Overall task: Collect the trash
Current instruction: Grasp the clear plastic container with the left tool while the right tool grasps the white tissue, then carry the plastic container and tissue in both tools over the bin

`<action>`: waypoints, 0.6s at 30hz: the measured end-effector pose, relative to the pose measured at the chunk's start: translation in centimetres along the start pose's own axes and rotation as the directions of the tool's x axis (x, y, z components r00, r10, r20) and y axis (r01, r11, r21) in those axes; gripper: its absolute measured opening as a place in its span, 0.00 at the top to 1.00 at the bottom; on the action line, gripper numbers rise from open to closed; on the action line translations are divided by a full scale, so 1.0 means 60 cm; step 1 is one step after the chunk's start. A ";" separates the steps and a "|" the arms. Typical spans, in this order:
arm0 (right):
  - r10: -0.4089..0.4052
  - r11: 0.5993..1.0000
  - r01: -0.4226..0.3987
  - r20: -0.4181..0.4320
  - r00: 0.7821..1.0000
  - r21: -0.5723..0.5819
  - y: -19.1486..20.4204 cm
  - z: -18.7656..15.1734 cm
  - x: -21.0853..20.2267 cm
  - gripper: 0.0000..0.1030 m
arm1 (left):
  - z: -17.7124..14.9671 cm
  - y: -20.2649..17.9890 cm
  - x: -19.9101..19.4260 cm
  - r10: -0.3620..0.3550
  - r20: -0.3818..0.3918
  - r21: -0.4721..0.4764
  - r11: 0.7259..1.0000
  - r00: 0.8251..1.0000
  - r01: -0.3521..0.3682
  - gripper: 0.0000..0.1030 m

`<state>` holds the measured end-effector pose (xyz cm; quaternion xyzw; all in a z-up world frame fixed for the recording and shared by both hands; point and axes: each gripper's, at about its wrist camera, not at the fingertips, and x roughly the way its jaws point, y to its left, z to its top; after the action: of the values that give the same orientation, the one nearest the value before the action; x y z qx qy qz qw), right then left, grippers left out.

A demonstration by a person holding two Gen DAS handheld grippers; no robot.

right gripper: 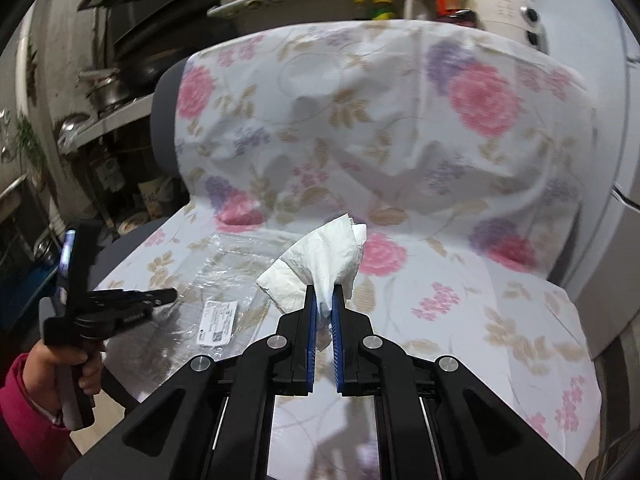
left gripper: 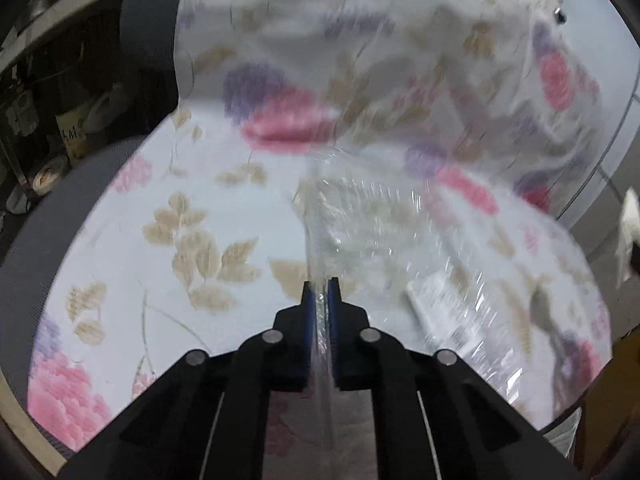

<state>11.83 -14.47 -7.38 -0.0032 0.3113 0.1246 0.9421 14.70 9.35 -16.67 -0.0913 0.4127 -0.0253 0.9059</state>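
Clear plastic, thin and crinkly, is what the left gripper (left gripper: 321, 286) has its fingers clamped on: an edge of the transparent bag (left gripper: 384, 232) runs up between the blue pads, while the rest of the bag lies flat on the seat of the chair, on top of the flowered cloth (left gripper: 168, 184) that drapes seat and backrest alike. A white printed label (right gripper: 218, 322) shows on the bag's film. To its right, the right gripper (right gripper: 325, 294) has its fingers pinched together on a crumpled white tissue (right gripper: 320, 252), which stands up out of the tips clear of the cloth. From where I stand, the step in hand looks like lifting the bag off the seat with the tissue already secured. To do it well, the person's hand (right gripper: 60, 364) on the left handle should draw the bag up and back gently rather than snatch it, since so slight a film can slip out of the pads or drag the loose cloth along with it. Keeping the two grippers apart should stop the tissue from snagging on the plastic, and a steady squeeze on both handles matters until each piece is over wherever the trash goes, which I cannot see here.
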 end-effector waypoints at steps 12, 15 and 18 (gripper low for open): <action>-0.128 0.986 0.118 0.084 0.988 0.116 -0.094 -0.045 -0.134 0.93 | -0.005 -0.162 -0.135 -0.203 0.184 0.145 0.973 0.962 0.178 0.97; -0.198 0.971 0.184 0.083 0.977 0.154 -0.134 -0.076 -0.174 0.93 | -0.027 -0.222 -0.142 -0.251 0.190 0.212 0.955 0.949 0.210 0.97; -0.266 0.949 0.249 0.065 0.962 0.193 -0.173 -0.110 -0.213 0.93 | -0.052 -0.276 -0.142 -0.314 0.178 0.259 0.929 0.933 0.263 0.97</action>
<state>0.50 -28.04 -5.92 0.0486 0.2754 -0.0288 0.9597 7.25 -6.36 -9.24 -0.0475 0.2879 -0.1967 0.9360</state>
